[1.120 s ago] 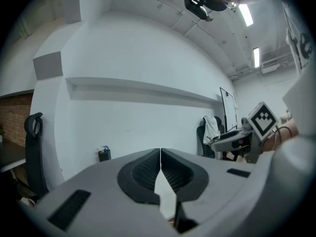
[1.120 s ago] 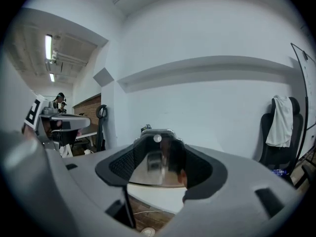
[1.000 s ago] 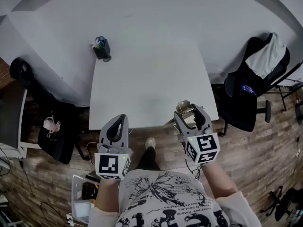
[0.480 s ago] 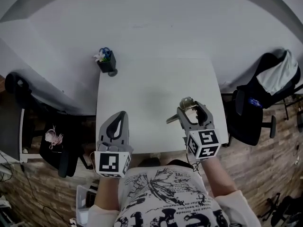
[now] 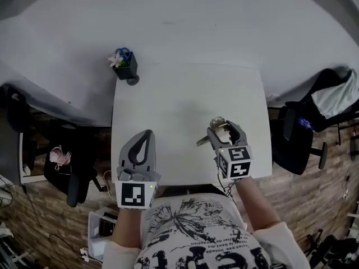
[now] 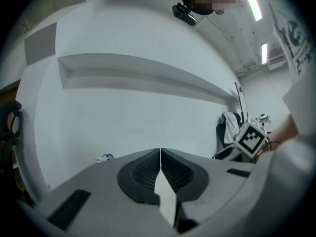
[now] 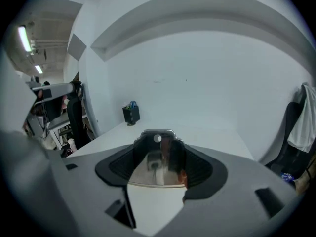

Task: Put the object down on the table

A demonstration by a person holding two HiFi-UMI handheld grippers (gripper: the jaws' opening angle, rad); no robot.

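My right gripper (image 5: 223,130) is shut on a shiny metal object (image 5: 215,124) above the near right part of the white table (image 5: 185,97). A thin part of the object sticks out to the left of the jaws. In the right gripper view the object (image 7: 156,168) fills the gap between the dark pads, and the gripper (image 7: 158,147) points along the tabletop (image 7: 207,135). My left gripper (image 5: 146,135) hovers over the table's near left edge, shut with nothing in it. In the left gripper view its jaws (image 6: 160,154) meet in a thin line.
A black pen holder (image 5: 124,69) stands at the table's far left corner, and shows in the right gripper view (image 7: 131,114). A dark office chair (image 5: 311,130) with a white cloth stands right of the table. Another chair (image 5: 67,170) is at the left. A white wall lies beyond.
Both grippers have come forward from in front of the table's near edge to above it. The right one still holds the metal object. The left stays shut.
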